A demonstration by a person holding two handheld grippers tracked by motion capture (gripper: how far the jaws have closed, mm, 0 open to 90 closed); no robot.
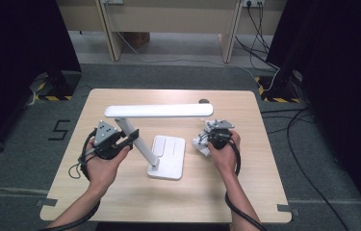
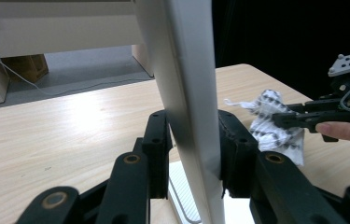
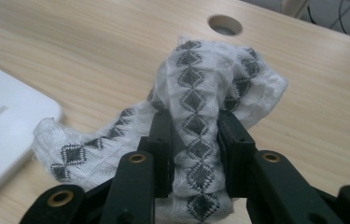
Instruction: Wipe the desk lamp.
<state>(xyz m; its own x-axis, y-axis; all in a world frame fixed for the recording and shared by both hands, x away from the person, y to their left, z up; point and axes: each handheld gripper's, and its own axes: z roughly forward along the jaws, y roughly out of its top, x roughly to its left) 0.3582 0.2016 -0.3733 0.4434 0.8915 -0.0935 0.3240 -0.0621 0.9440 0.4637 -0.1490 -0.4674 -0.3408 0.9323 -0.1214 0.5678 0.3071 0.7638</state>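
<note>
A white desk lamp (image 1: 166, 156) stands mid-table, its long head (image 1: 159, 111) level above a slanted arm (image 1: 137, 139). My left gripper (image 1: 131, 138) is shut on that lamp arm (image 2: 189, 93), which runs up between the jaws. To the right of the lamp base, my right gripper (image 1: 210, 139) is shut on a white cloth with a black diamond pattern (image 3: 196, 107), a fold of it pinched between the jaws, the rest draped on the table. The cloth (image 2: 275, 123) and right gripper (image 2: 312, 119) also appear in the left gripper view.
The wooden table (image 1: 120, 192) has a round cable hole (image 3: 224, 24) near its far edge. Beyond it stand a pale desk (image 1: 168, 19) and loose cables (image 1: 264, 53) on the grey floor. Dark curtains hang on both sides.
</note>
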